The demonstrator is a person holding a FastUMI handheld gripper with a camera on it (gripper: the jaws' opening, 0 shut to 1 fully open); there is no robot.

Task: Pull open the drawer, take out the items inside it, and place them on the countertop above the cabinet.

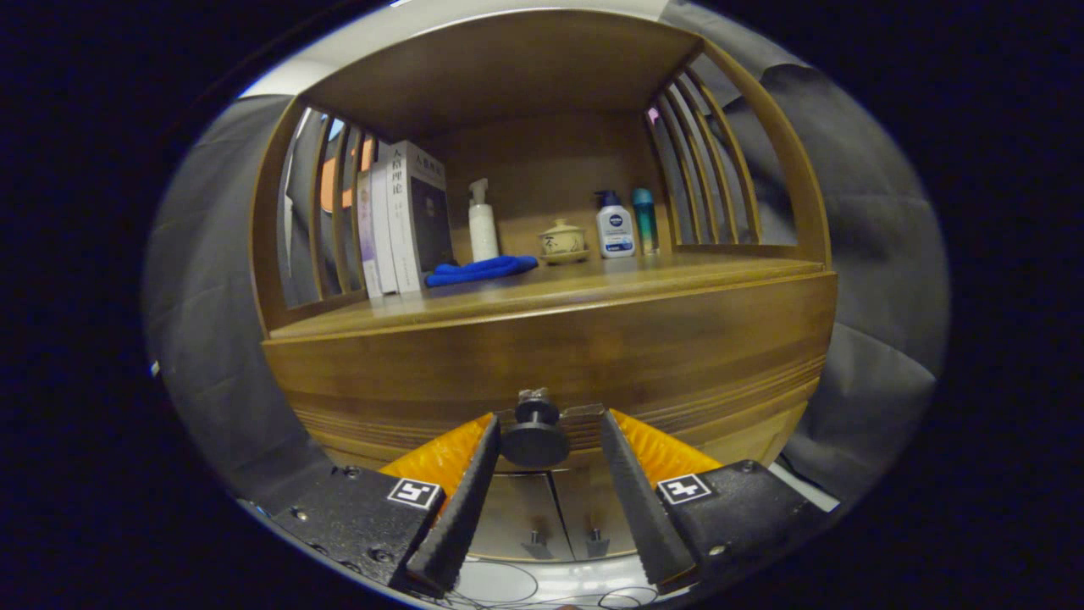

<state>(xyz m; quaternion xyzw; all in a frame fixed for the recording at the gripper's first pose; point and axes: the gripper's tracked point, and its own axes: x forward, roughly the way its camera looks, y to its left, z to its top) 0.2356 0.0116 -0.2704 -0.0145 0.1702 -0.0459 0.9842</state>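
**One knob between your fingers, drawer not yet pulled**

One dark round knob [534, 439] sits on the drawer front [559, 356], and you have it bracketed: the gripper [549, 430] stands with its jaws spread, a finger on each side of the knob. The left fingertip [489, 436] looks to be touching or nearly touching the knob's edge, while the right one stands a little apart, so nothing is clamped yet. That straddle makes sense, since a knob on a short stem is best caught behind its wide cap so the pull does not slip off.

The drawer appears closed, flush with the wooden cabinet, so whatever lies inside is hidden from you. Closing squarely on the knob and drawing straight back seems the step in hand.

Above it, the countertop [677, 275] is where the items must end up. It already carries books [406, 216] by the left slats, a blue cloth [480, 270], a white pump bottle [483, 222], a small lidded cup [561, 241], a lotion bottle [615, 227] and a teal bottle [644, 220]. All sit toward the back, leaving the front strip bare for setting things down.
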